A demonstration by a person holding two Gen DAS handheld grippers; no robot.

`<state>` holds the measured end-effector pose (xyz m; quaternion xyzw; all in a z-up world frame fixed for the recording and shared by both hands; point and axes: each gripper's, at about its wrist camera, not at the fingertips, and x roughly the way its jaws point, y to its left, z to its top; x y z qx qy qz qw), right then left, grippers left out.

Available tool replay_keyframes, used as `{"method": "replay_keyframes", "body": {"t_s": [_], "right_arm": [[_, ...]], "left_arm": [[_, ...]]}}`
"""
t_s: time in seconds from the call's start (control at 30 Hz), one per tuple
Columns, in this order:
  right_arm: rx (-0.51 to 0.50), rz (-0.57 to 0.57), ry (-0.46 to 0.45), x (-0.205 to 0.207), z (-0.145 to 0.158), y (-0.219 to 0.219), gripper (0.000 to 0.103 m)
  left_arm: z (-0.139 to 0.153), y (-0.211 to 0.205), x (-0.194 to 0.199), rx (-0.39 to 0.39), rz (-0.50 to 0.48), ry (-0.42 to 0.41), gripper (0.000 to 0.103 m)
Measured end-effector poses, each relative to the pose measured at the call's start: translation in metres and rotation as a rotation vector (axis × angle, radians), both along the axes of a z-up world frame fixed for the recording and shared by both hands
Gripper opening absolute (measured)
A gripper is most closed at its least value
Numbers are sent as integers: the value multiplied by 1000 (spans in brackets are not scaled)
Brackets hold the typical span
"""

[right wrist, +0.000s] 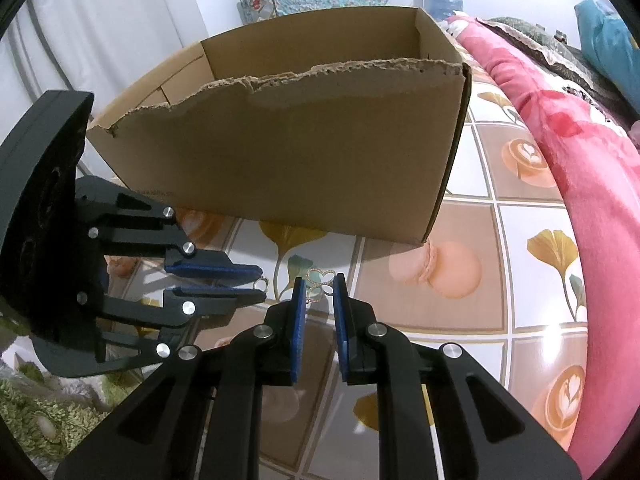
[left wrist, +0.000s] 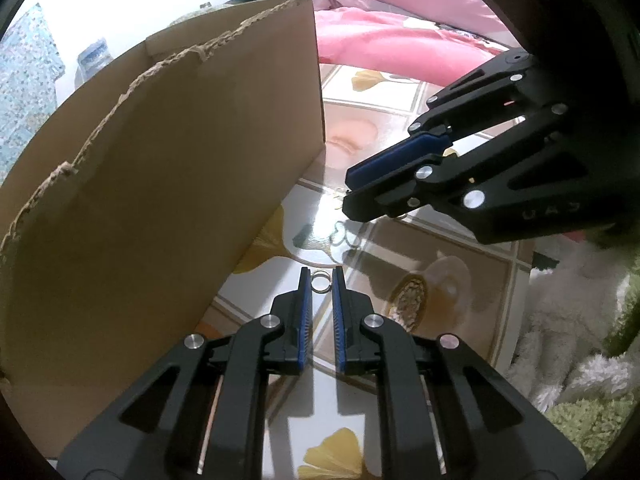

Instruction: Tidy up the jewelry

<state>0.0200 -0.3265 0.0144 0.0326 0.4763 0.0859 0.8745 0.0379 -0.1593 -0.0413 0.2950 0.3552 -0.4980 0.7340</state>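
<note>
Jewelry lies on the patterned tablecloth (right wrist: pixel 532 240) just in front of the torn cardboard box (right wrist: pixel 304 152). Right wrist view: a butterfly-shaped ornament (right wrist: pixel 319 285) sits between the parted fingertips of the right gripper (right wrist: pixel 319 286), contact not discernible; the box interior shows. Left wrist view: a small ring (left wrist: pixel 321 281) rests at the tips of the left gripper (left wrist: pixel 321 280), jaws apart, with only the box's outer wall visible.
</note>
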Motion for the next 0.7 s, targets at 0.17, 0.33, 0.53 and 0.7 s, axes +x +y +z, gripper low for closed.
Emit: {"method": "replay_keyframes", "body": {"t_s": [0.17,0.33,0.53,0.7], "right_arm": [[-7,3,-13,-4,6,3,14],[-12,2,-26,-8,10,3,14],[-7,5,-28,-10,11,4,14],[2,2,-32,-9,10,5,14]], "left_arm": [[3,5,-1,-31,44,14,0],[6,11,-2,-47,68,25,0],[9,10,-6,-35,61,-30,26],[6,3,0,-8,80,-36,28]]}}
